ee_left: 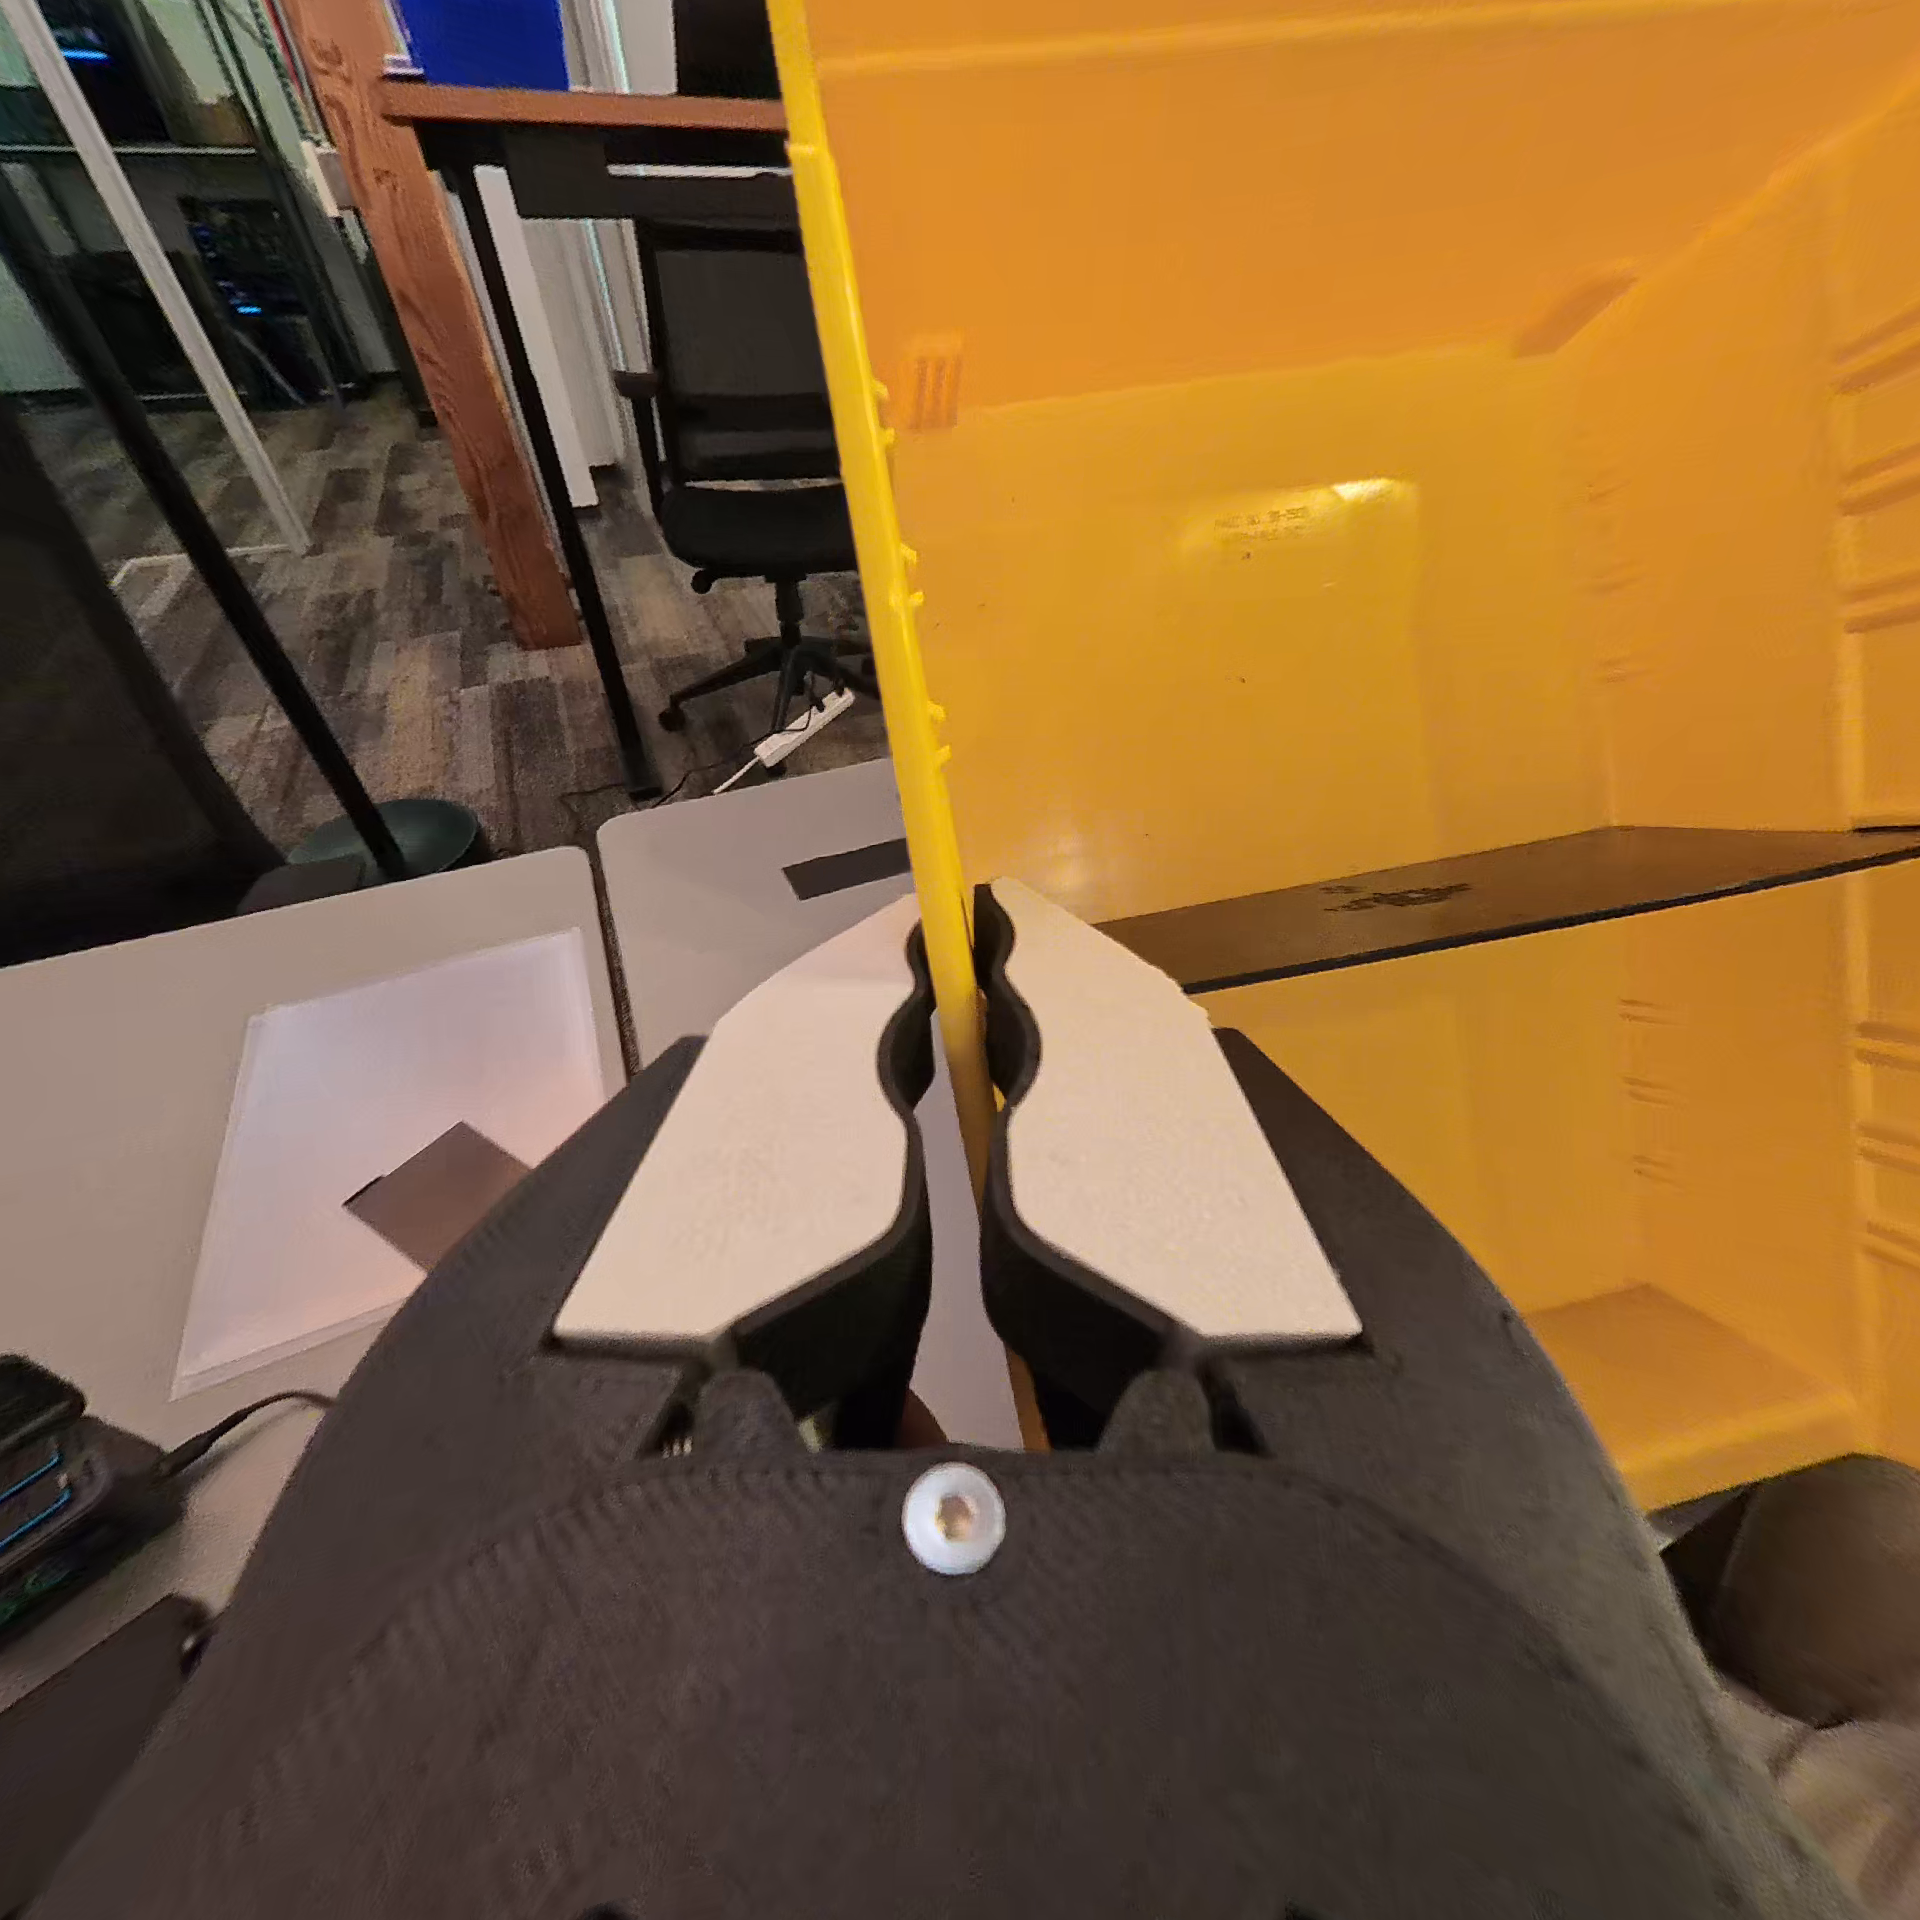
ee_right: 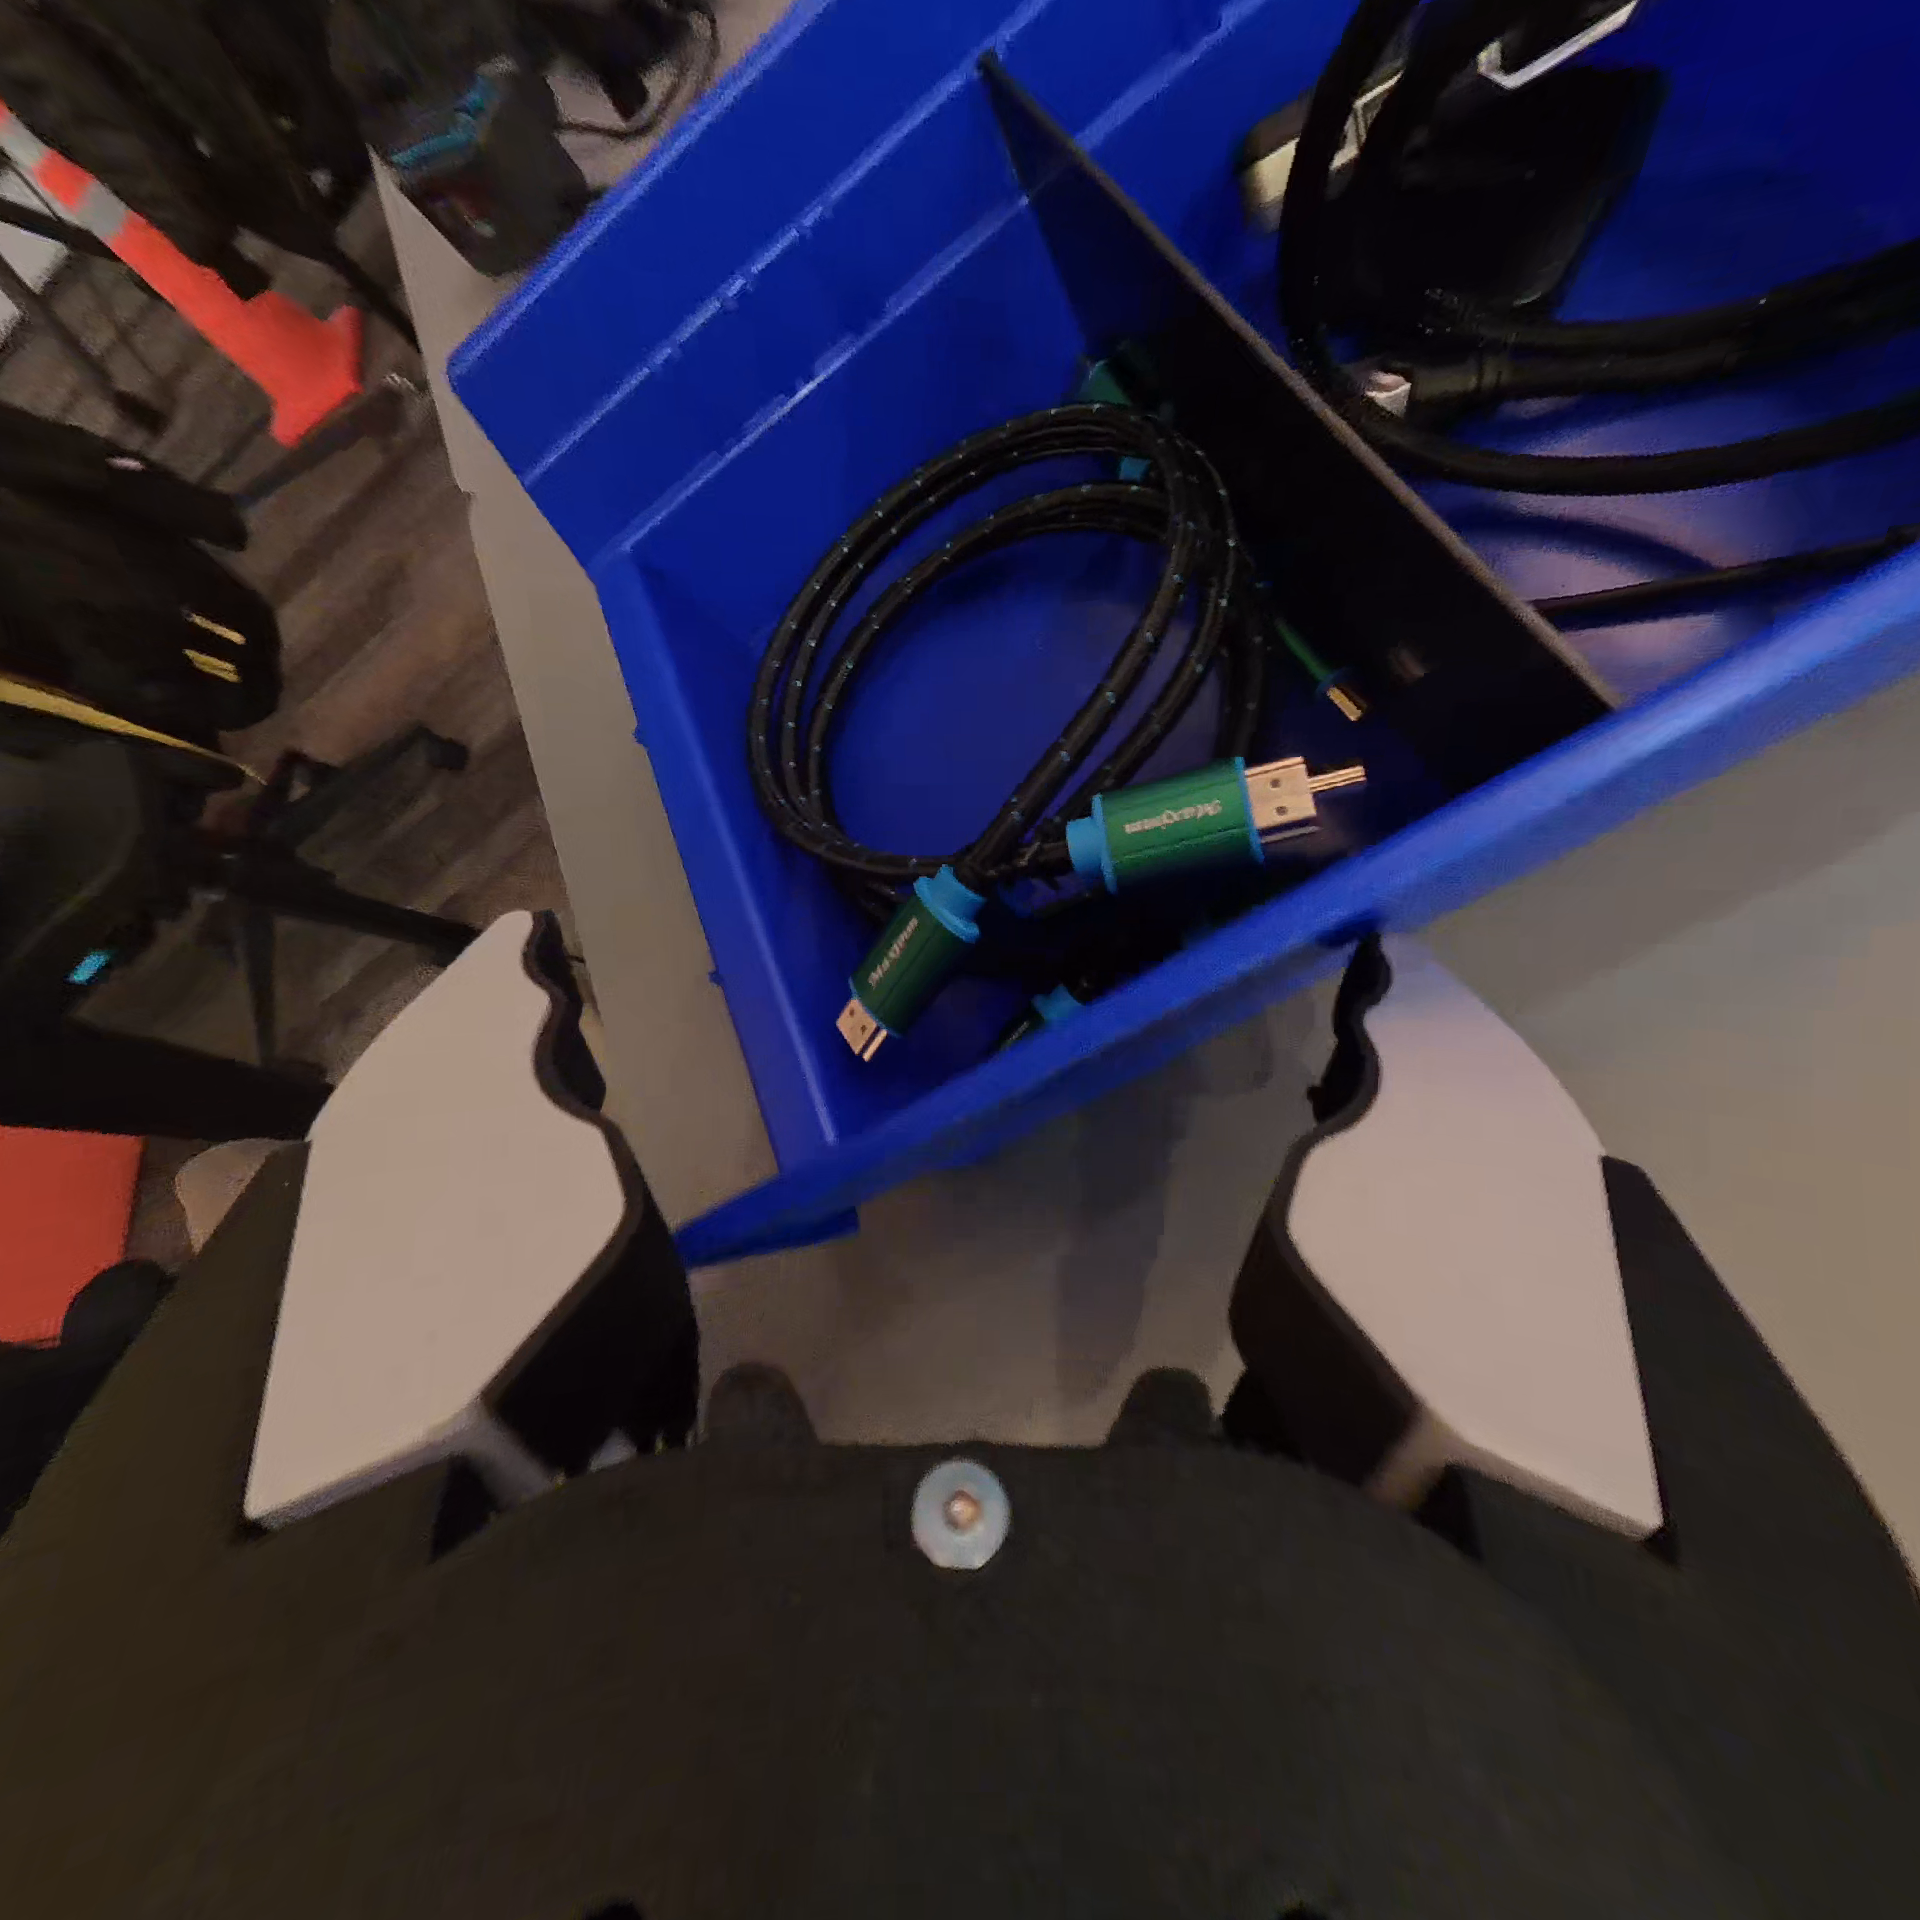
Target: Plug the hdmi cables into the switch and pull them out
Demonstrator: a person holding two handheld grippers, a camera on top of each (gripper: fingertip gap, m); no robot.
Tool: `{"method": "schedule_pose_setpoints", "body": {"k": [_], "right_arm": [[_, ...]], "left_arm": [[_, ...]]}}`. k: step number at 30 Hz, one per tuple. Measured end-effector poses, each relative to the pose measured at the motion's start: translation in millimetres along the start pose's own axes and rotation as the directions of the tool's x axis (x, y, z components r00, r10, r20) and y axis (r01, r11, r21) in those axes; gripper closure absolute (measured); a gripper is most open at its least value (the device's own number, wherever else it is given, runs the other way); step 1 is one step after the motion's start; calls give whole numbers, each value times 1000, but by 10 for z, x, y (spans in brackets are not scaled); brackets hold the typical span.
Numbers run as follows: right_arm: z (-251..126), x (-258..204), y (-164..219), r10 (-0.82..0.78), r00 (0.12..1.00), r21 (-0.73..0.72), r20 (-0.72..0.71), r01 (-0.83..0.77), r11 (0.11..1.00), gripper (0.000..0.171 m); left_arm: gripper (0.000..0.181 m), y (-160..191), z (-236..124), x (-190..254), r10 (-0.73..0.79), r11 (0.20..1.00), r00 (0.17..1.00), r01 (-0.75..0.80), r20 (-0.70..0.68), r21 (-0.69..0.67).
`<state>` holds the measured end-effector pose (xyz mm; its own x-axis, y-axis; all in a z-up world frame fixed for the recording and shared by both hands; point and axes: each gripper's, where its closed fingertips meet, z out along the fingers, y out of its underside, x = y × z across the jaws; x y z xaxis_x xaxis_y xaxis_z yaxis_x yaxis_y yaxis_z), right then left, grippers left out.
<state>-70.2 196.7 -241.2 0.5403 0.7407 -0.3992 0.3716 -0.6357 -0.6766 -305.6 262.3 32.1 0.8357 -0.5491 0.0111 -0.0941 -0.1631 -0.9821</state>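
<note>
Yellow bin: fills the right of the left wrist view, its inside crossed by a black divider. Left gripper: clenched on the yellow bin's thin side wall, which runs between its two fingers. Blue bin: rests on the grey table, split by a black partition. Right gripper: released, jaws wide apart, poised just outside the blue bin's near rim. HDMI cable: coiled black braid in the near compartment, its green connector lying uppermost, untouched.
</note>
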Motion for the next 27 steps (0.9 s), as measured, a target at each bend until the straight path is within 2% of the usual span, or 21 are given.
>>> {"method": "schedule_pose_setpoints", "body": {"k": [2, 5, 8, 11, 14, 17, 21, 24, 27], "right_arm": [[-91, 24, -57, 4, 1000, 58, -7, -4, 998, 41], [-486, 101, -250, 2, 1000, 162, -18, 1, 987, 45], [-1170, 231, -493, 30, 999, 331, -24, -20, 943, 52], [-2018, 250, -694, 25, 999, 495, -25, -9, 869, 64], [-2755, 122, -750, -15, 1000, 566, -19, 23, 824, 70], [-3165, -84, -661, -52, 998, 543, -19, 54, 838, 69], [-3258, -113, -393, -30, 996, 391, -89, 62, 918, 64], [-3242, 38, -196, 15, 990, 299, -140, 28, 954, 65], [-3281, 476, 50, 125, 952, 227, -280, -60, 972, 69]], "left_arm": [[177, -48, 72, 104, -5, 1000, 1000, 5, -20, 15], [177, -116, 242, 293, -20, 999, 999, 22, -43, 39], [178, -138, 501, 601, -26, 999, 996, 30, -89, 44], [178, -114, 818, 1003, -12, 999, 992, 16, -128, 29], [177, -14, 1167, 1454, 2, 1000, 984, -4, -178, -8], [177, 151, 1531, 1911, 2, 998, 973, -17, -230, -61], [175, 353, 1988, 2470, -29, 991, 959, -9, -283, -130], [175, 495, 2254, 2860, -33, 983, 948, -27, -318, -183], [174, 706, 2470, 3197, -39, 968, 942, -46, -333, -245]]}}
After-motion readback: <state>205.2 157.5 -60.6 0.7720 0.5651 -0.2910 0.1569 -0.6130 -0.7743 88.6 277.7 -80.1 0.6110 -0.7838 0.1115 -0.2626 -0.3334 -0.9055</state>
